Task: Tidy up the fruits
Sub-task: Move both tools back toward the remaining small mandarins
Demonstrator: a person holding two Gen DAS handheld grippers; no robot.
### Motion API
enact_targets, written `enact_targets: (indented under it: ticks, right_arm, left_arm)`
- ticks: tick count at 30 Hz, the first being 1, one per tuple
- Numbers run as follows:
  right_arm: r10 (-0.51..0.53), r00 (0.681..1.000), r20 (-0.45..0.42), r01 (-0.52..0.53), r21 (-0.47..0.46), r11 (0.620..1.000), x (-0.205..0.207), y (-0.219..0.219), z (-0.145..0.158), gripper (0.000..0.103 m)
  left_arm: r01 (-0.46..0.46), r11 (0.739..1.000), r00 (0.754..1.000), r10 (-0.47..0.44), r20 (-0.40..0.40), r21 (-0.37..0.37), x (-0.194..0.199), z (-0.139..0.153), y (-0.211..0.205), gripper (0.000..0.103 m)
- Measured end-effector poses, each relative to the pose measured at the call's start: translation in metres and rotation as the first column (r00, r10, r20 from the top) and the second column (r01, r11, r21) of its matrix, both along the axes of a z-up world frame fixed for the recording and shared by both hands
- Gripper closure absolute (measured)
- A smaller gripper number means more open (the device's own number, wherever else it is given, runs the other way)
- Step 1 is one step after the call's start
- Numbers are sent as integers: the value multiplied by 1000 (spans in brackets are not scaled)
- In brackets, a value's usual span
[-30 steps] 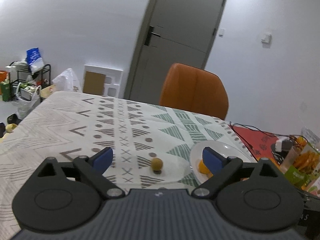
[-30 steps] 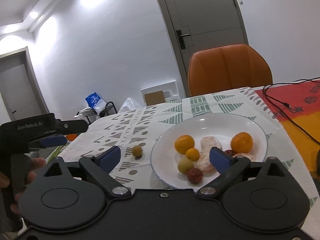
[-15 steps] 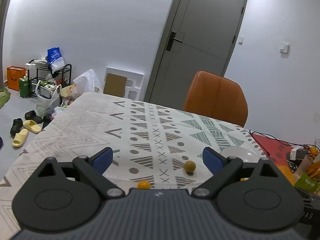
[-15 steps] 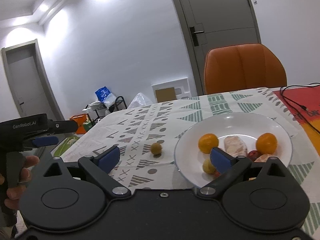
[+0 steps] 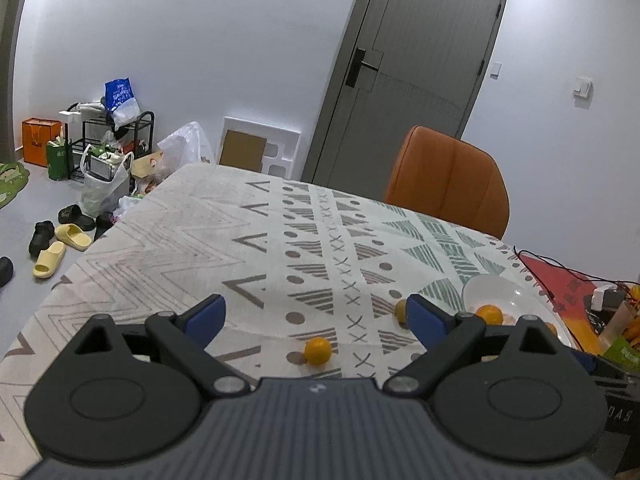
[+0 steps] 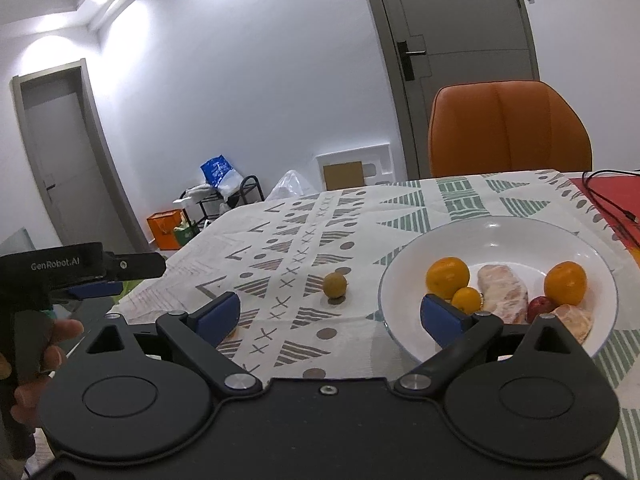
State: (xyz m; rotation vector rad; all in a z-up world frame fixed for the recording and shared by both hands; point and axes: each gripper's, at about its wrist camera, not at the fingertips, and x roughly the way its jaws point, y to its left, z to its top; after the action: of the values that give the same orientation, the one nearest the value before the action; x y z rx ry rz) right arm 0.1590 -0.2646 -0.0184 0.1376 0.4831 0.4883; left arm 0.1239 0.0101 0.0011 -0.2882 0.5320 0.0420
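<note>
Orange fruit (image 5: 318,351) between open left gripper (image 5: 316,316) fingers.

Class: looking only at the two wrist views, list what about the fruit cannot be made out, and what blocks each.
- Left wrist view: most of the plate and its fruit, hidden behind the left claw.
- Right wrist view: the small orange fruit, not in sight.
- Right wrist view: the red fruit, partly covered.

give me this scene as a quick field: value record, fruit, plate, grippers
surface: patterned tablecloth
plate: white, on the cloth, holds two oranges, a small orange fruit, a red fruit and peeled pieces
loose fruit: small orange fruit and yellow-green fruit, both on the cloth outside the plate
left gripper: open, empty, above the cloth
right gripper: open, empty
chair: orange, behind table
</note>
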Motion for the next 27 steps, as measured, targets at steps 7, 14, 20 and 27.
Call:
enact_targets:
  ticks: [7, 14, 20, 27]
  right_arm:
    - [15, 1000, -16, -16, -17, 1000, 8, 8, -4, 3]
    - [31, 999, -33, -32, -32, 999, 20, 14, -7, 3]
    - [33, 998, -46, -35, -43, 998, 30, 17, -10, 3]
    - [51, 997, -55, -55, -69, 996, 38, 25, -12, 7]
  left_arm:
    - [2, 1000, 999, -3, -38, -26, 8, -12, 3, 8]
    - [21, 1000, 996, -23, -89, -23, 22, -29, -1, 10]
    - [26, 999, 992, -28, -125, -22, 33, -42, -4, 21]
    - [19, 1000, 989, -18, -150, 2, 43, -51, -10, 43]
